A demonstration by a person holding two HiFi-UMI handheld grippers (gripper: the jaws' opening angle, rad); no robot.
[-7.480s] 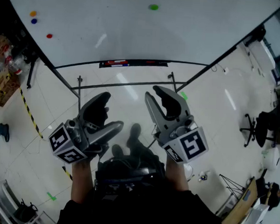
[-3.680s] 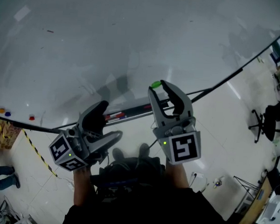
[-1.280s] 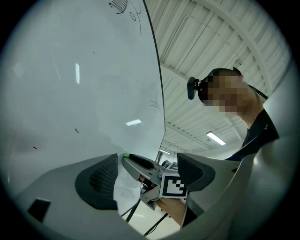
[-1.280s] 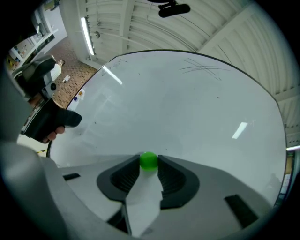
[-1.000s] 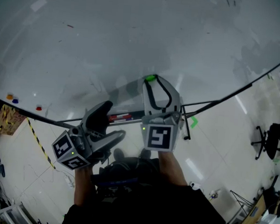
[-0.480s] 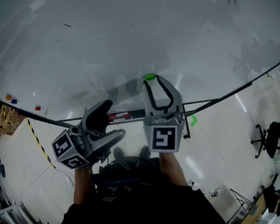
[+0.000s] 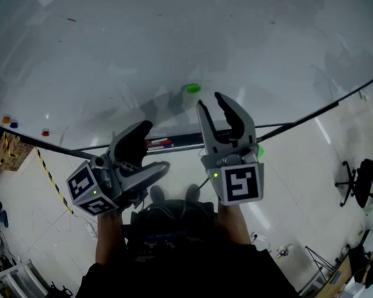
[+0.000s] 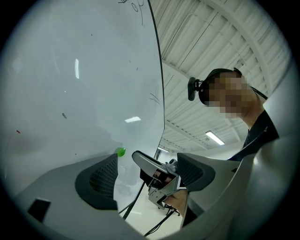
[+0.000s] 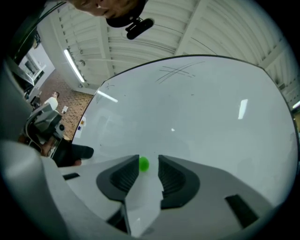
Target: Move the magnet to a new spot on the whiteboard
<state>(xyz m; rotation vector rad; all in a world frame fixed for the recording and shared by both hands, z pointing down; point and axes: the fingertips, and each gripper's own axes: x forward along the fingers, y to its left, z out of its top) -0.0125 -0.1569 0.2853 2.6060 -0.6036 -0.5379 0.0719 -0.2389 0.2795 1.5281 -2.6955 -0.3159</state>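
Sitting on the whiteboard (image 7: 181, 31) near its bottom edge, the green magnet (image 7: 191, 87) is just past the right gripper (image 7: 209, 100), jaws wide, nothing pinched. Left gripper (image 7: 154, 146) gapes empty too. Magnet's free: placed or awaiting pickup, hard to call.

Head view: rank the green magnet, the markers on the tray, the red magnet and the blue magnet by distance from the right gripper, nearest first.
From the right gripper:
1. Green magnet: on the whiteboard, just up-left of the jaw tips.
2. Markers: on the tray along the board's lower edge, down-left.
3. Red magnet: far left of the board.
4. Blue magnet: farther left again, near the picture's edge.
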